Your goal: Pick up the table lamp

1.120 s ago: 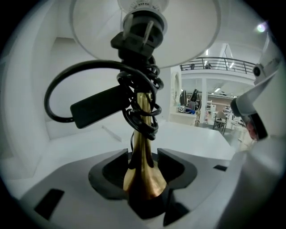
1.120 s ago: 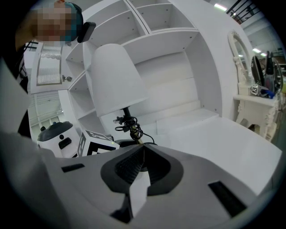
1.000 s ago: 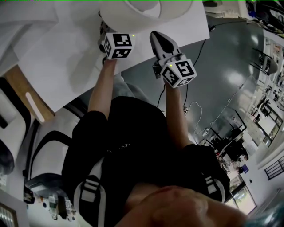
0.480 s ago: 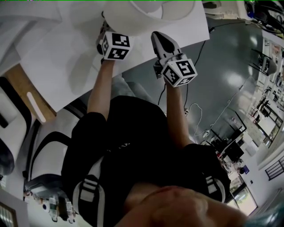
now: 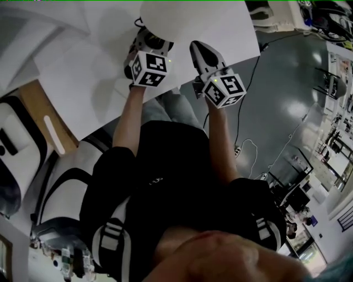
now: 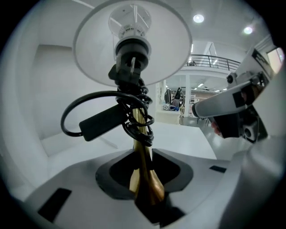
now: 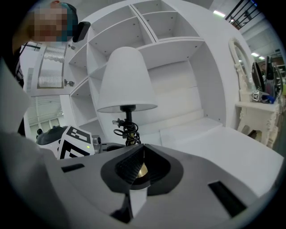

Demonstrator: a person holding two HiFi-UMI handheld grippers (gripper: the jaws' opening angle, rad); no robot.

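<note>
Left gripper [image 6: 145,192]: jaws clamped on brass stem [image 6: 142,152] of table lamp [image 6: 132,49], low on stem. Black cord [image 6: 134,112] wound round stem above jaws, under white shade [image 7: 126,80]. Right gripper [image 7: 142,156] near lamp, not touching, jaws pressed together, holding nothing. Lamp upright over white table [image 5: 83,82]. White shelf unit [image 7: 178,58] behind.

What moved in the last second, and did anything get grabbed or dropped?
The left gripper, jaws shut on the table lamp's brass stem, slid a little back toward the person, and the white lampshade turned: its open inside showed before, now only its rounded outside. Whether the grip is new cannot be told. The right gripper stayed put over the white table, jaws together.
</note>
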